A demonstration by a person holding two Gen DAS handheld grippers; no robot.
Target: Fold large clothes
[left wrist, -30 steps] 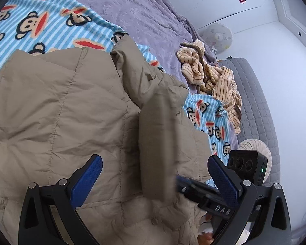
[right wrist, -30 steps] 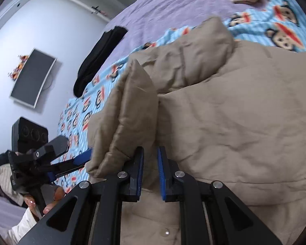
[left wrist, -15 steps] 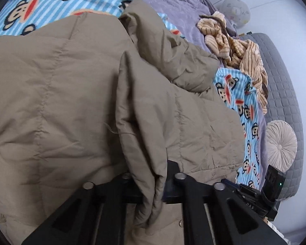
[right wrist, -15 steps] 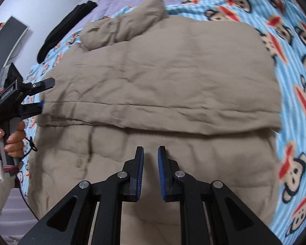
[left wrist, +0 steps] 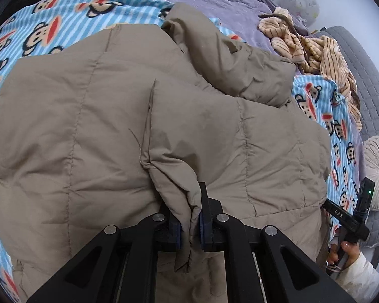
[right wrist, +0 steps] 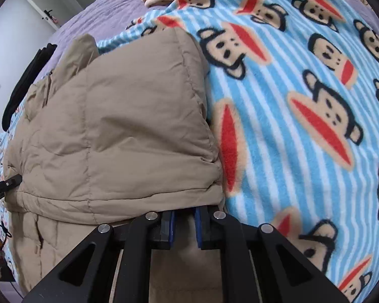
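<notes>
Mid-fold: both grippers, left (left wrist: 189,223) and right (right wrist: 183,223), clench the jacket (left wrist: 88,126) hem; next, lay it flat on the blanket (right wrist: 303,126).

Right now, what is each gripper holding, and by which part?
Left gripper: shut on a folded edge of the tan puffer jacket. Right gripper: near-closed at the jacket's edge; grip unclear.
</notes>
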